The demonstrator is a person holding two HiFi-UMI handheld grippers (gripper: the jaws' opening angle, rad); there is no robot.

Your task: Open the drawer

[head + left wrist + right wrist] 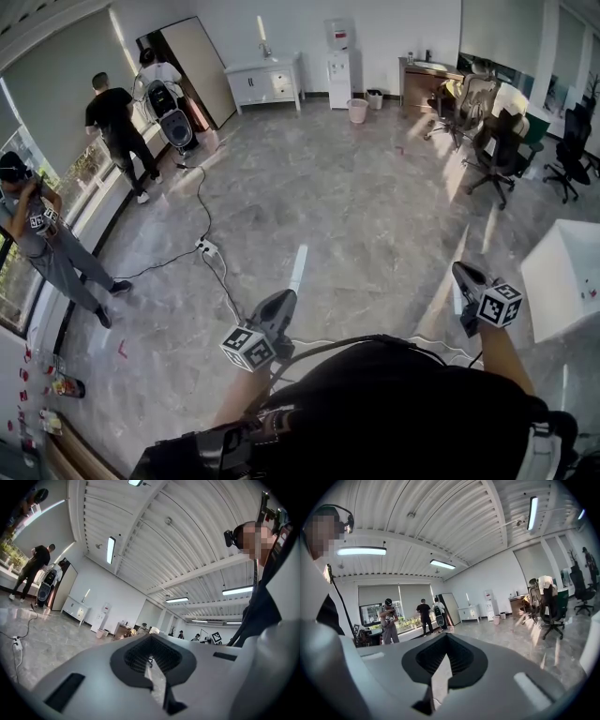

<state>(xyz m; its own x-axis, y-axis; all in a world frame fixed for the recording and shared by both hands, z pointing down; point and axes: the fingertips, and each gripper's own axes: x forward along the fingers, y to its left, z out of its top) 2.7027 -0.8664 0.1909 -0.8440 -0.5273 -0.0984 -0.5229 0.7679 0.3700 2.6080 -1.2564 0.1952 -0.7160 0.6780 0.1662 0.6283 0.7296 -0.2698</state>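
A white cabinet with drawers (267,82) stands against the far wall, well away from both grippers. It is small in the left gripper view (75,607) and the right gripper view (469,612). My left gripper (281,298) is held low in front of the body, jaws together with nothing between them (151,637). My right gripper (461,270) is out to the right, also shut and empty (446,635). Both point roughly level across the room.
A power strip (206,247) with cables lies on the marble floor ahead. Three people stand at the left by the window (117,122). Office chairs (497,150) crowd the right. A white table (562,277) is close at right. A water dispenser (338,67) and bin (357,110) stand at the far wall.
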